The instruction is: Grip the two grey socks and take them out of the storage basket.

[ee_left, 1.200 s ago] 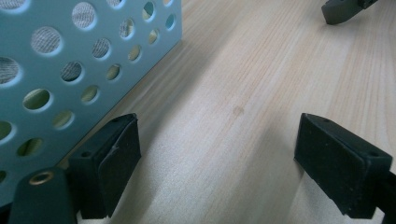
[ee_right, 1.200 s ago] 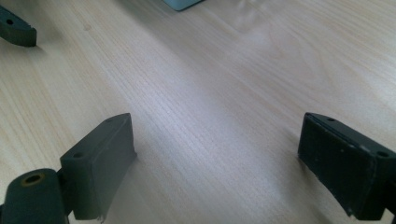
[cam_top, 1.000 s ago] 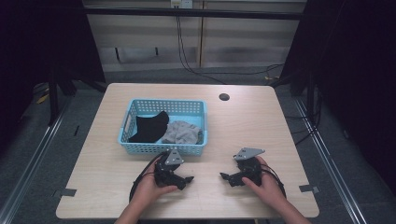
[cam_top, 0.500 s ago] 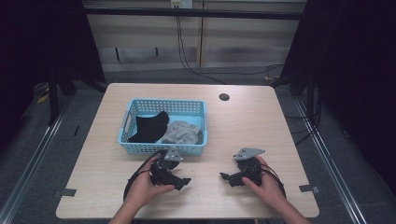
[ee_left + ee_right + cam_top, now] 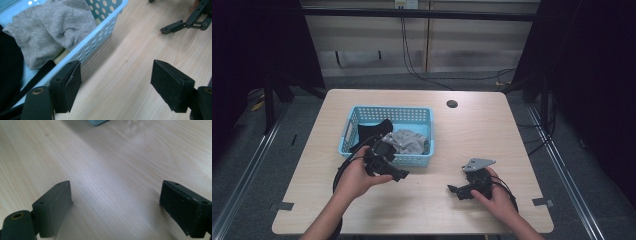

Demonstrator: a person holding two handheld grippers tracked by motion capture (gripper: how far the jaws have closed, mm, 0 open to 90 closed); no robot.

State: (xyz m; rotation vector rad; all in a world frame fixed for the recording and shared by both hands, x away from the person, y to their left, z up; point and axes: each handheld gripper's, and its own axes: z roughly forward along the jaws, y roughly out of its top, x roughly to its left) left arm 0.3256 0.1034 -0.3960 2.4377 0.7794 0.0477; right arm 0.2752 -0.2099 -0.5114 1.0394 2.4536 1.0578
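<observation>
A light blue plastic basket [image 5: 428,134] stands at the table's middle left. It holds a grey cloth [image 5: 409,142] on the right and a black cloth [image 5: 371,132] on the left. My left gripper [image 5: 398,173] is held above the table at the basket's front wall, open and empty. In the left gripper view its jaws [image 5: 117,85] straddle the basket's front wall [image 5: 100,42], with the grey cloth [image 5: 55,27] and black cloth [image 5: 10,75] just beyond. My right gripper [image 5: 456,192] rests low near the front right, open, with bare wood between its pads [image 5: 116,205].
The wooden table [image 5: 472,135] has a small dark round hole [image 5: 452,104] at the back. A corner of the basket [image 5: 97,122] shows at the top of the right gripper view. The right gripper [image 5: 190,20] appears far off in the left gripper view. Dark floor and rails surround the table.
My left gripper has moved left and lifted up to the basket's front wall. The right gripper has stayed where it was.
</observation>
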